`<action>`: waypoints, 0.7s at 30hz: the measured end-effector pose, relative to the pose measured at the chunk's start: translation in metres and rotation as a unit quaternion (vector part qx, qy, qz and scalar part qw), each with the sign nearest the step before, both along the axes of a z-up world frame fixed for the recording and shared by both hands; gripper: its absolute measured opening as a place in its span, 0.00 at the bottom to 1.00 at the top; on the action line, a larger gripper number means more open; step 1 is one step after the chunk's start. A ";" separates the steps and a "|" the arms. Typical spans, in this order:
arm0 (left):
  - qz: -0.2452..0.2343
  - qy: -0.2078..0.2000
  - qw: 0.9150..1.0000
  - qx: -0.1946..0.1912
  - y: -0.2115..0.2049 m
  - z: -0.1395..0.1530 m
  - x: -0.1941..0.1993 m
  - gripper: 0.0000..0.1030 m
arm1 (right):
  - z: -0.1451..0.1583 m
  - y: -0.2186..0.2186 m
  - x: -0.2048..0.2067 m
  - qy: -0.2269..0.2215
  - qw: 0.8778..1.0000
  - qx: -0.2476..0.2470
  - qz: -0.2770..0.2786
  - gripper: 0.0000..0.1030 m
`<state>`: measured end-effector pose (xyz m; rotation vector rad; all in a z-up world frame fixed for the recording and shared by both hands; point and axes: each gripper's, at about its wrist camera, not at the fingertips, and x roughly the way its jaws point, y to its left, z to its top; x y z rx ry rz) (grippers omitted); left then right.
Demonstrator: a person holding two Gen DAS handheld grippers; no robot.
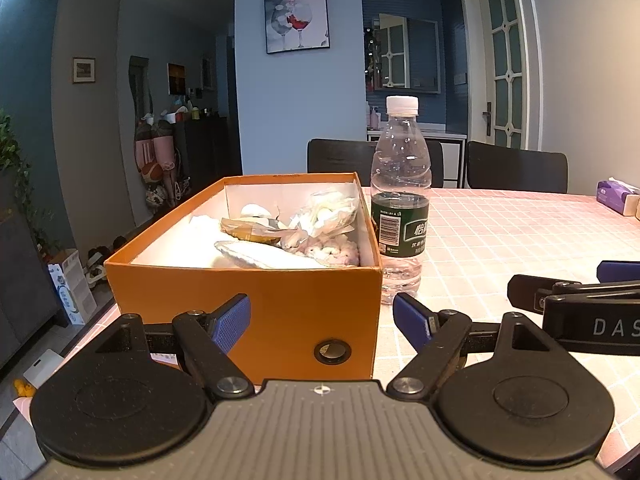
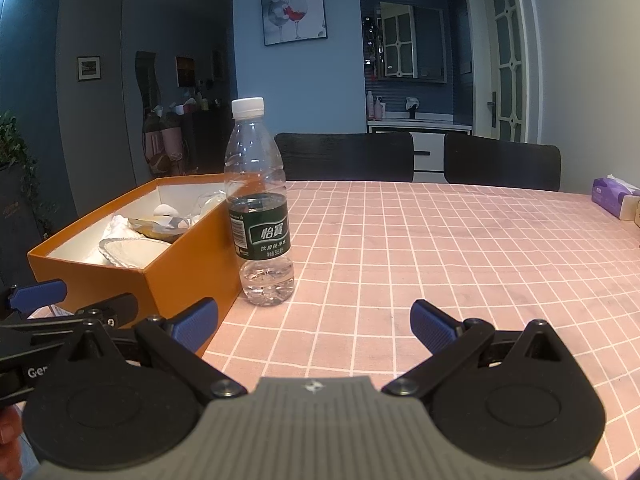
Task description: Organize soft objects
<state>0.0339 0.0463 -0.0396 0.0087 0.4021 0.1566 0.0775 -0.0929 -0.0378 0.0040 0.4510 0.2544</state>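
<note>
Soft items are gathered in the orange box point(image 1: 244, 304) beside the water bottle point(image 2: 259, 204) (apparently sorted); left hand-held gripper point(image 1: 322, 322) and right hand-held gripper point(image 2: 314, 326) are held wide apart, empty, above the table point(image 2: 440, 248).

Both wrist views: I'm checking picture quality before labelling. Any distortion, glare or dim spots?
Left wrist view: fisheye bends the door frame; the box and bottle look sharp; the room behind is dim. Right wrist view: the tablecloth grid curves toward the edges; the corners are vignetted; no strong glare.
</note>
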 end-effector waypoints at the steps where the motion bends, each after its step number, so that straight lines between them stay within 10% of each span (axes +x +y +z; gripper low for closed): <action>1: -0.001 0.000 1.000 0.000 -0.001 0.000 0.000 0.92 | 0.000 0.000 0.000 0.000 1.000 0.000 0.000 0.97; 21: -0.001 0.002 1.000 -0.003 -0.001 -0.001 0.000 0.92 | -0.003 0.001 0.001 0.004 1.000 -0.002 0.001 0.97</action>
